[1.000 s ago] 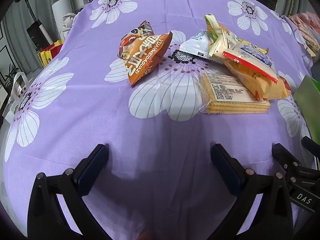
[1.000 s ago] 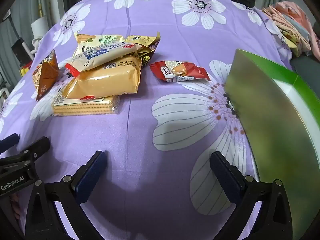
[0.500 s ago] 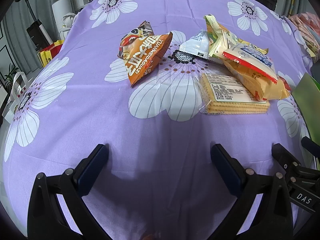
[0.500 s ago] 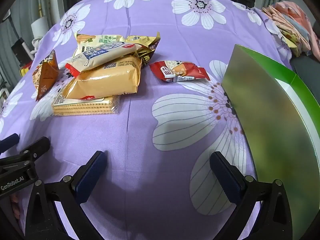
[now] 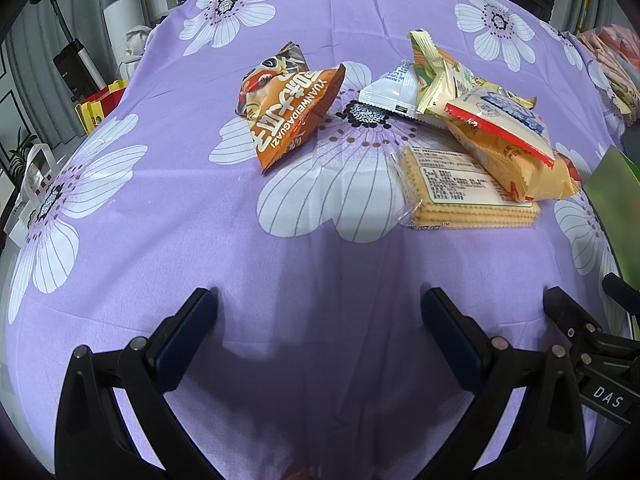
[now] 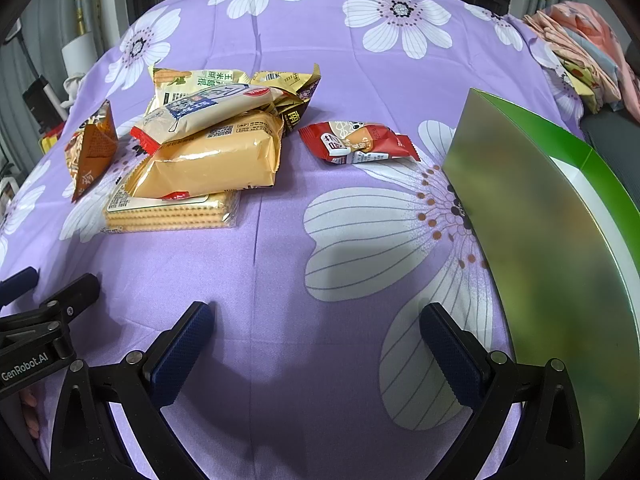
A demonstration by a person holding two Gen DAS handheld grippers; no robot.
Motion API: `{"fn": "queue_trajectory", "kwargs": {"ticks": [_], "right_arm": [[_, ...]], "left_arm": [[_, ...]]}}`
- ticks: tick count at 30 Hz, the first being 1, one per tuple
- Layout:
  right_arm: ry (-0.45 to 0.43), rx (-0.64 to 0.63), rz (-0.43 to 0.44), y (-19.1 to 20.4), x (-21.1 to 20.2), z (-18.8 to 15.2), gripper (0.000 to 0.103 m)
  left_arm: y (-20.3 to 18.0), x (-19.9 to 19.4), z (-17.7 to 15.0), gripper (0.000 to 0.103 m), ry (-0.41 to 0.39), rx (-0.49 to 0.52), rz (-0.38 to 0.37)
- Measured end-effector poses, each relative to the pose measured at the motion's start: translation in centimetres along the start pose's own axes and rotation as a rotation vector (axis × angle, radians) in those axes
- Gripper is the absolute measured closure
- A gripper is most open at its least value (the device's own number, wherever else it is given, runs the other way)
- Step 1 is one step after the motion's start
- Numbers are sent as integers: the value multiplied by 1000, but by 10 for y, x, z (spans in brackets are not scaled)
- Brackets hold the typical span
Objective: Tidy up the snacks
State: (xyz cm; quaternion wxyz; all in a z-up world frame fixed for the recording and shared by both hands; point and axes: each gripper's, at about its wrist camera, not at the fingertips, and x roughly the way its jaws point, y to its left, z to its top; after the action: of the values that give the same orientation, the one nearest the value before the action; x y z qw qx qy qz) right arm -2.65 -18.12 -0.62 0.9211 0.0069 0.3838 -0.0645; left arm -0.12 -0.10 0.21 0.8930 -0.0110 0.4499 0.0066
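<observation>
Several snack packets lie on a purple flowered cloth (image 5: 160, 208). An orange chip bag (image 5: 290, 114) lies apart at the left, also in the right wrist view (image 6: 90, 148). A pile holds a clear cracker pack (image 5: 464, 188), an orange-yellow pack (image 6: 212, 160) and a white-blue pack (image 6: 208, 110). A small red packet (image 6: 358, 142) lies alone. A green box (image 6: 560, 240) stands at the right. My left gripper (image 5: 318, 328) and right gripper (image 6: 316, 336) are open and empty, low over the near cloth.
Folded fabrics (image 6: 580, 52) lie at the far right. Bags and a yellow-red item (image 5: 100, 108) stand on the floor beyond the cloth's left edge. The right gripper's body (image 5: 592, 352) shows in the left wrist view, the left one's (image 6: 36, 340) in the right.
The green box edge has shifted slightly left in the right wrist view. Both grippers stay open and nearly still.
</observation>
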Motion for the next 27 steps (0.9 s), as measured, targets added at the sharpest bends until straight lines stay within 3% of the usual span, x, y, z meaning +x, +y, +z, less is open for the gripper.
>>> {"fn": "queue_trajectory", "kwargs": {"ticks": [27], "right_arm": [[0,0,0,0,0,0,1]], "left_arm": [[-2,0,1,0,1,3,3]]}}
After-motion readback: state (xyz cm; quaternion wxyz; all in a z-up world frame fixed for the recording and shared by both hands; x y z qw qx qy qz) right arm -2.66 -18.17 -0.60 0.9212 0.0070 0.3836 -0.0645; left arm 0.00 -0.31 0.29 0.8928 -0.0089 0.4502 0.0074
